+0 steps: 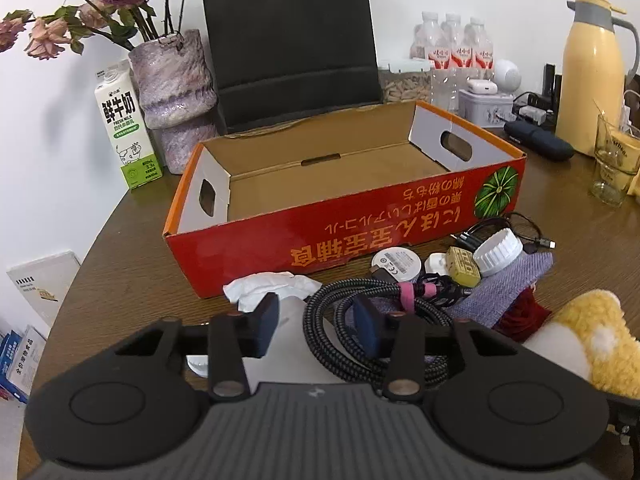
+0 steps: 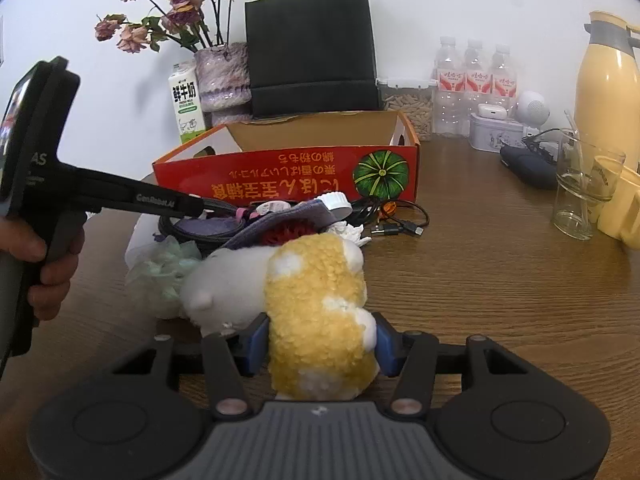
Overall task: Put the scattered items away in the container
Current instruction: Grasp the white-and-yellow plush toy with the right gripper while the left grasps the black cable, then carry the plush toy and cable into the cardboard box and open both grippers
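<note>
Task barely started: red cardboard box (image 1: 344,216) is sitting empty at 12 o'clock, nothing inside it as far as the left wrist view shows. All clutter is still lying on the wooden table (image 2: 500,264) in front of the box.

Right gripper (image 2: 320,342) is clamping the yellow-and-white plush toy (image 2: 316,300), pads pressing both its sides; toy is resting on the table at 6 o'clock of the box.

Left gripper (image 1: 320,322) is hovering over the pile with jaws partly apart, coiled braided cable (image 1: 360,316) lying between them at 1 o'clock, crumpled tissue (image 1: 268,286) at 11 o'clock; pads not visibly pressing anything.

Remaining: white jar lid (image 1: 500,252), round white puck (image 1: 396,264), purple pouch (image 1: 504,292), thin black cable (image 2: 400,220).
</note>
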